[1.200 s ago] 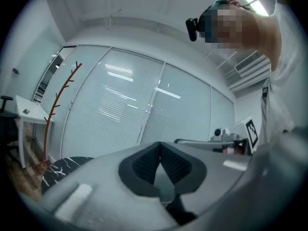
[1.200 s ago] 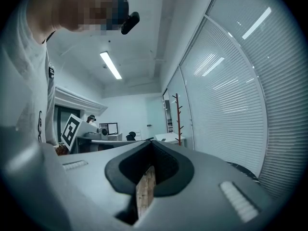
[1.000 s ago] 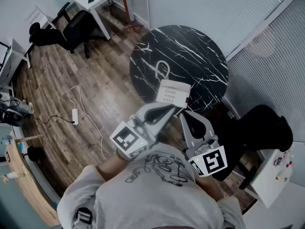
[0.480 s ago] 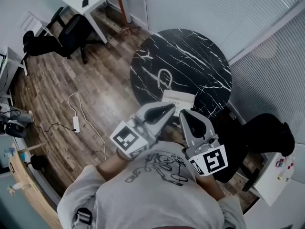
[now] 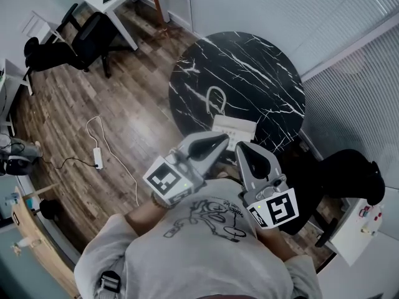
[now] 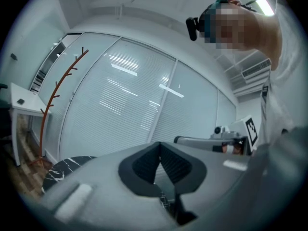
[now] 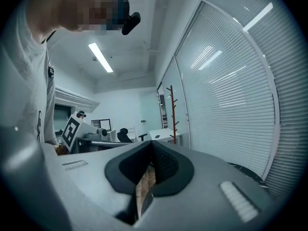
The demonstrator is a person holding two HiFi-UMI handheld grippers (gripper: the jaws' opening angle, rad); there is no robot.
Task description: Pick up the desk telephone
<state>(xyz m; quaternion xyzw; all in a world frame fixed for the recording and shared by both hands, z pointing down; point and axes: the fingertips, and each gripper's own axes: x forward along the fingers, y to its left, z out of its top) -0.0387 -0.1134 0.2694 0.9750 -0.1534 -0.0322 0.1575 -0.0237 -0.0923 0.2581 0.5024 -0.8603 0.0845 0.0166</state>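
Desk telephone [image 5: 233,131], white, lies at the near edge of the round black marble bench [image 5: 249,67] beside slatted blinds [image 5: 262,5], above a wood floor [image 5: 68,104] with a white power strip [image 5: 98,158], just beyond the closed, empty left tool [image 5: 219,143] and right tool [image 5: 242,148].

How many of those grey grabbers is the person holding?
2: the left hand-held gripper and the right hand-held gripper, side by side before the person, tips by the desk telephone.
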